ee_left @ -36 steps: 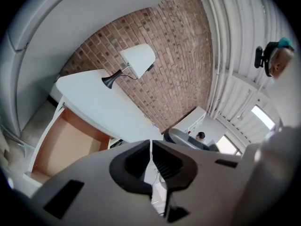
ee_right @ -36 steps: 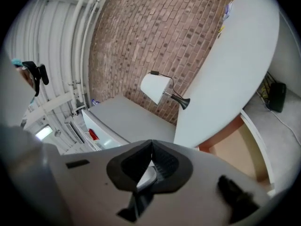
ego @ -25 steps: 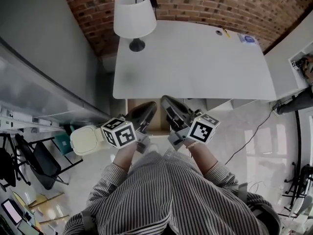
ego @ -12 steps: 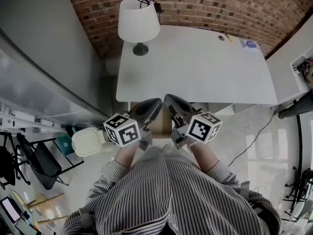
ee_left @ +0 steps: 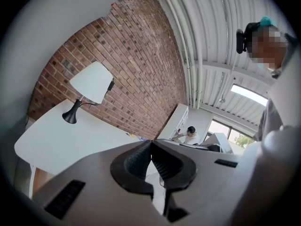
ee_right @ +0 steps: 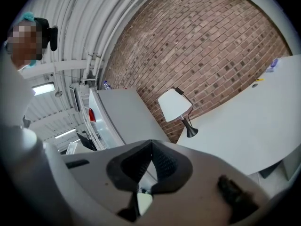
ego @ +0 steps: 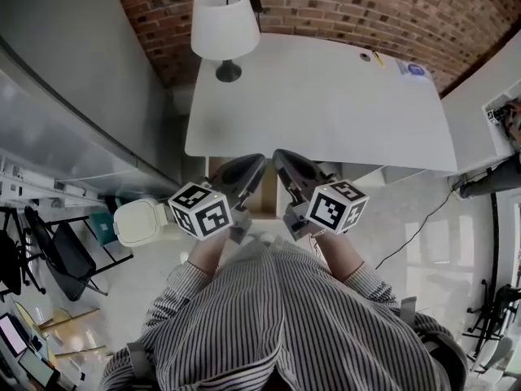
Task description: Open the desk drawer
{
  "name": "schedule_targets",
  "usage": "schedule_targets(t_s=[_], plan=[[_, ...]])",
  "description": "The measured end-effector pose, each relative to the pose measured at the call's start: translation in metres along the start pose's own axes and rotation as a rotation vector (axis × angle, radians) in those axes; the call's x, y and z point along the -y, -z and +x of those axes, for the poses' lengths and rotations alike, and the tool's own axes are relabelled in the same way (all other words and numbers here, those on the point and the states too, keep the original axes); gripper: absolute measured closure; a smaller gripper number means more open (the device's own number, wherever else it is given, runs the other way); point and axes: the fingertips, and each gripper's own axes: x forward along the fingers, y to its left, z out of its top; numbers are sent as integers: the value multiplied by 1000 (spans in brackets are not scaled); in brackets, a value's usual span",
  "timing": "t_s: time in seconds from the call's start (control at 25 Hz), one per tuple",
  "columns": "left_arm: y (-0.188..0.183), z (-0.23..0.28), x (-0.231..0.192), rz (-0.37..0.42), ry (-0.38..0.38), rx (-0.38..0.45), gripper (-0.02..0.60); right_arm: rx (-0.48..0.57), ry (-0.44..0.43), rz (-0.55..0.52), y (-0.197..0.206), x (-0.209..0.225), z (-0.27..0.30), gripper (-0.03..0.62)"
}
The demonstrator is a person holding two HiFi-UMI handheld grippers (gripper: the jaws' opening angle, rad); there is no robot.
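Drawer (ego: pixel 264 202), prob. the tan bit, sits under desk (ego: pixel 326 96) near edge mid-frame, open or not unclear; L gripper (ee_left: pixel 151 145) & R gripper (ee_right: pixel 151 144) both pinched shut, empty, so if closed: spread jaws, pull front straight.

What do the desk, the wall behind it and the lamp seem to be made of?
Desk: probably painted or laminated board, since the top is smooth, matte and evenly white. Wall: bare red-brown brick with the mortar lines showing. Lamp: white shade, likely fabric or paper, too far off to tell; the dark base may be metal.
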Motion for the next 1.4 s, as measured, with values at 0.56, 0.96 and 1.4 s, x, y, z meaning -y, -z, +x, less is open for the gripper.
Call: schedule_targets(t_s=[0.56, 0.96, 1.4], plan=[[18, -14, 10, 51, -104, 24, 569, -72, -9, -90, 23, -7, -14, 577], [16, -14, 11, 49, -115, 37, 569, -94, -52, -78, 29, -10, -14, 577], [15, -7, 15, 39, -111, 59, 569, -91, -45, -92, 24, -6, -21, 577]])
